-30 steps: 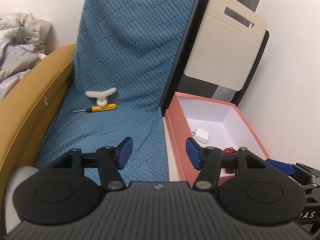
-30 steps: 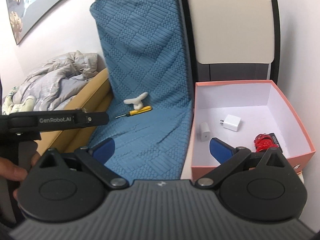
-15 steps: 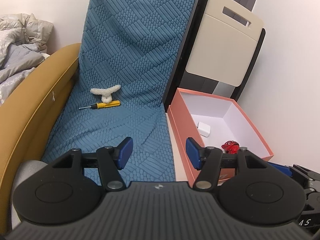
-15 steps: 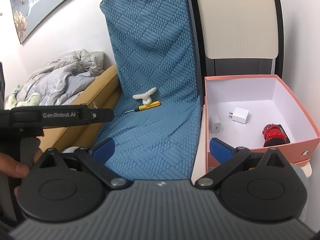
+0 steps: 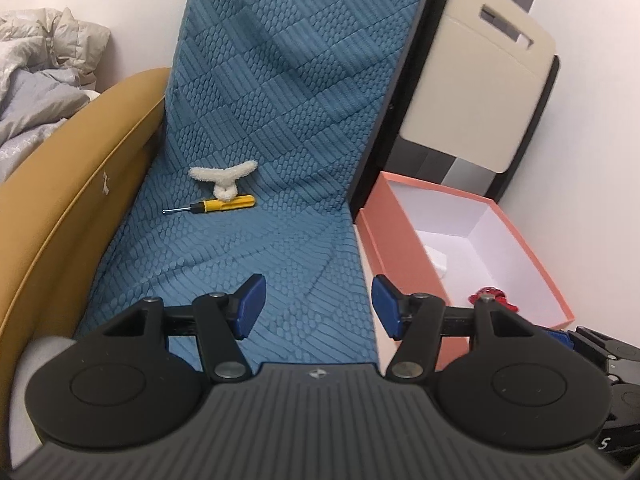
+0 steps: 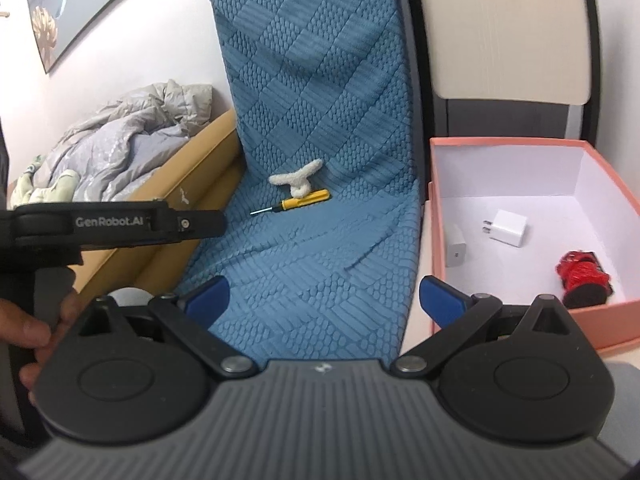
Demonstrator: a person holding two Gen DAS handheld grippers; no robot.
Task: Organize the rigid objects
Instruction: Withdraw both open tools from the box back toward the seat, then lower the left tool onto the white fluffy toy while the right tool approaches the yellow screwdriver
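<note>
- Left gripper (image 5: 316, 300) hung released, empty, over the blue cover (image 5: 256, 248).
- Right gripper (image 6: 322, 296) likewise gaped empty.
- Screwdriver (image 6: 294, 202) lay beside the box (image 6: 436, 240).

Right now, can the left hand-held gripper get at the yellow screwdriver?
Probably yes: left hand-held gripper is open, blue cover between is bare. But the white fluffy thing overlaps the screwdriver handle.

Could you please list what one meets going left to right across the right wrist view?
Duvet → screwdriver → small grey charger → white plug → red toy. The last three lie inside the pink box.
</note>
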